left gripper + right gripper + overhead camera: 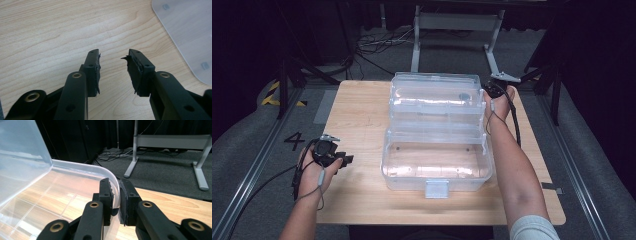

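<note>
A light wooden worktop [357, 125] stands on grey carpet in a dark room, with black curtains around it. Beyond its far edge a grey metal frame [452, 30] rises from the floor, with loose cables [377, 42] lying to its left. A clear plastic storage box [437, 160] sits at the middle of the worktop, its lid [434, 95] swung up and back toward the far edge, a latch [436, 189] hanging at its near side. The right gripper [115, 195], near the far right corner, has its jaws pinched on the curved rim of the lid. The left gripper [112, 68] rests near the left edge, well apart from the box, jaws half open and holding nothing.
</note>
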### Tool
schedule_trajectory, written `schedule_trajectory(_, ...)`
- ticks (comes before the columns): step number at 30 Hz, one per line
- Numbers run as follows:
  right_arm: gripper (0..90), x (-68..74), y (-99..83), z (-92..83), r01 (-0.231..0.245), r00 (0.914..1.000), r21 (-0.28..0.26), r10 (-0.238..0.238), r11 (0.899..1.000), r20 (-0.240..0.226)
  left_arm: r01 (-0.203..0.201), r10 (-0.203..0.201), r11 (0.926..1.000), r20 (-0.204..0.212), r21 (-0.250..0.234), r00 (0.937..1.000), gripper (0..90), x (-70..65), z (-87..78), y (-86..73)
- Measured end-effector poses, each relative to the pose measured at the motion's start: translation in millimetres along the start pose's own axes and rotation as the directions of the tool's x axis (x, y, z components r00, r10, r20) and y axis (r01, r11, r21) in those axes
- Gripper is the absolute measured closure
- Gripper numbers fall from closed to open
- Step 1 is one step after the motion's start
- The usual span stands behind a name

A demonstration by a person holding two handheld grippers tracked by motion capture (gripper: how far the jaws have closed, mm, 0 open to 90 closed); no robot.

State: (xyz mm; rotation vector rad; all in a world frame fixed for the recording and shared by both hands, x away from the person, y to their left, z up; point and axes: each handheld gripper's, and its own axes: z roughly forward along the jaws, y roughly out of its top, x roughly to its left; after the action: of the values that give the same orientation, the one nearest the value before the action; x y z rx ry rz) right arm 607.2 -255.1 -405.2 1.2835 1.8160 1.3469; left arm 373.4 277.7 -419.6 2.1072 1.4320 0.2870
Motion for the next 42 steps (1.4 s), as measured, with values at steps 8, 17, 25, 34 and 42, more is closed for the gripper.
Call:
schedule_trajectory(8, 75.1, 2.0, 3.5, -1.8, 0.040, 0.9991, 0.006, -0.040, 0.999, 0.014, -0.004, 0.004, 1.0000, 0.004, 0.001, 1.0000, 62.4, -1.3, 0.3, 1.0)
schedule_trajectory(17, 62.4, -5.4, 11.3, -26.0, 0.047, 0.9988, -0.034, -0.047, 0.998, 0.014, -0.017, 0.017, 0.9998, 0.026, -0.010, 0.9995, 60.1, 1.1, 0.2, 12.2)
schedule_trajectory(25, 58.2, -7.2, 18.3, -62.5, 0.052, 0.9982, -0.061, -0.054, 0.997, -0.025, -0.025, 0.027, 0.9993, 0.048, -0.028, 0.9985, 51.3, 10.6, 2.6, 22.0)
schedule_trajectory(34, 53.4, -10.1, 22.6, -116.1, 0.070, 0.9966, -0.073, -0.073, 0.995, -0.039, -0.069, 0.072, 0.9966, 0.080, -0.045, 0.9942, 44.6, 6.5, 10.7, 41.5)
schedule_trajectory(42, 50.5, -9.0, 23.2, -151.8, 0.091, 0.9937, -0.066, -0.095, 0.994, -0.058, -0.097, 0.101, 0.9946, 0.104, -0.036, 0.9895, 43.2, -0.2, 16.3, 51.4)
